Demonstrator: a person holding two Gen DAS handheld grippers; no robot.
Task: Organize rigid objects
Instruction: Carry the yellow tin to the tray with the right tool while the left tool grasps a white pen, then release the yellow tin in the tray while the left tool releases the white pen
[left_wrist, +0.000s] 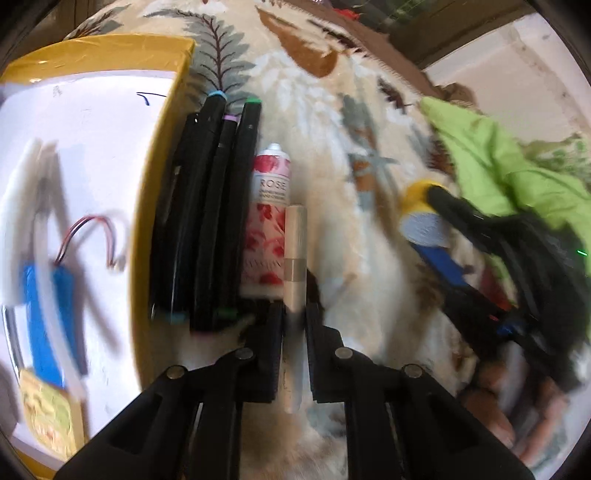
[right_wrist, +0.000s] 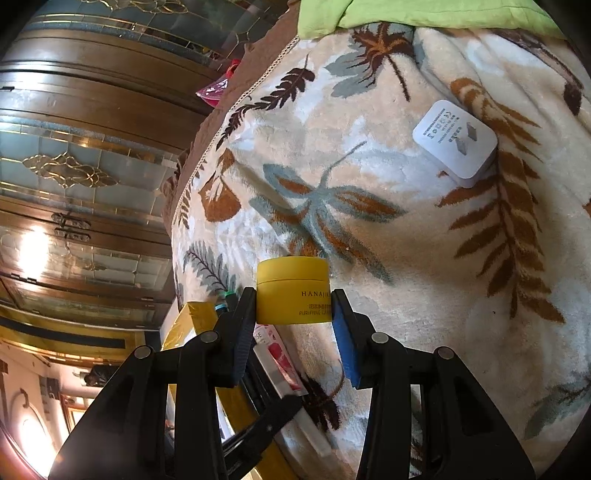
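Where black markers (left_wrist: 218, 206) crowd, left tool (left_wrist: 294, 314) pinching beige tube (left_wrist: 295, 258), right tool (right_wrist: 293, 306) clamping yellow jar (right_wrist: 293, 291)

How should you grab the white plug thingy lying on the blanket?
Take the white charger across its two flat side walls, coming down from above. It lies with its metal prongs facing up, so stay clear of them. The blanket around it is bare, leaving room for the fingers.

the left wrist view looks steeply down, close over the leaf-print blanket (left_wrist: 325, 122) beside the yellow box (left_wrist: 159, 206), while the right wrist view faces shallower across it, both sharing the rose tube (left_wrist: 267, 218) and markers (left_wrist: 221, 206).
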